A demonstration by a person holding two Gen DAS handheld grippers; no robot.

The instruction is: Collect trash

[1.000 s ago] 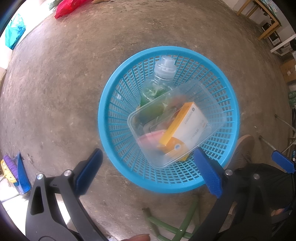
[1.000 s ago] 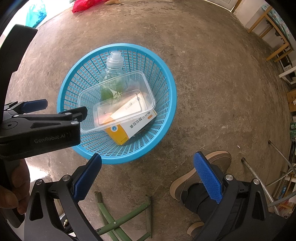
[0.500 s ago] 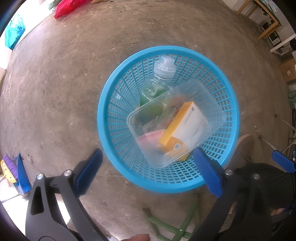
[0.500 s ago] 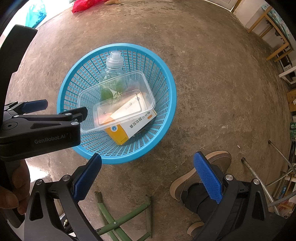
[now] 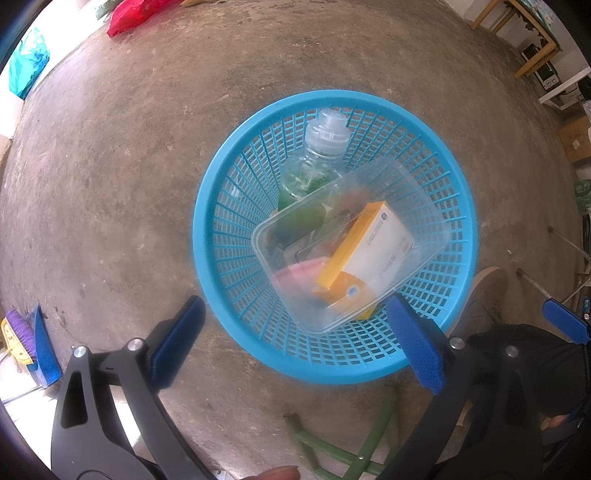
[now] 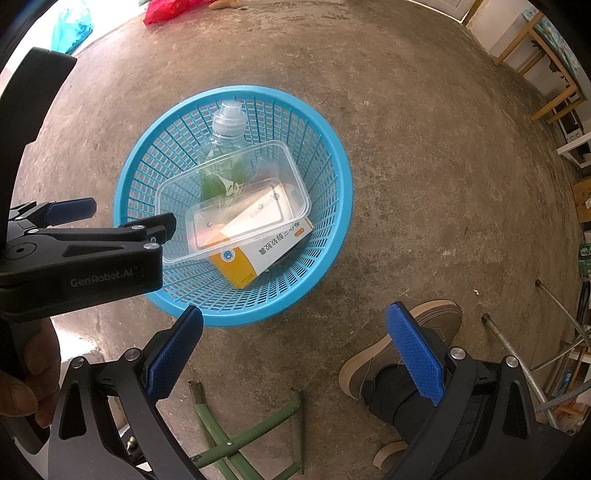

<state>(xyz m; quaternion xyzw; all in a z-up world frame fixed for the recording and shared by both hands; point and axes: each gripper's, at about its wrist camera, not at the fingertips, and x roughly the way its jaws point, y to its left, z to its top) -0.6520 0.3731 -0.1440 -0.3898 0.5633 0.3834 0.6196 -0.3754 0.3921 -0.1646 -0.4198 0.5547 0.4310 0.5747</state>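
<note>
A blue mesh basket (image 5: pixel 236 229) (image 6: pixel 328 206) stands on the concrete floor. In it lie a clear plastic bottle (image 5: pixel 317 162) (image 6: pixel 225 147), a clear plastic food container (image 5: pixel 417 206) (image 6: pixel 173 199) and an orange and white box (image 5: pixel 373 251) (image 6: pixel 266 251). My left gripper (image 5: pixel 299 347) is open and empty above the basket's near rim; it also shows from the side in the right wrist view (image 6: pixel 122 218). My right gripper (image 6: pixel 295 354) is open and empty, above the floor just near of the basket.
A person's brown shoe (image 6: pixel 391 350) (image 5: pixel 487 291) stands right of the basket. A green metal frame (image 6: pixel 240 432) lies at the near edge. A red bag (image 5: pixel 129 14) and a teal bag (image 5: pixel 26 66) lie far left. A brush and dustpan (image 5: pixel 26 332) sit at left. Wooden furniture (image 6: pixel 546 70) stands far right.
</note>
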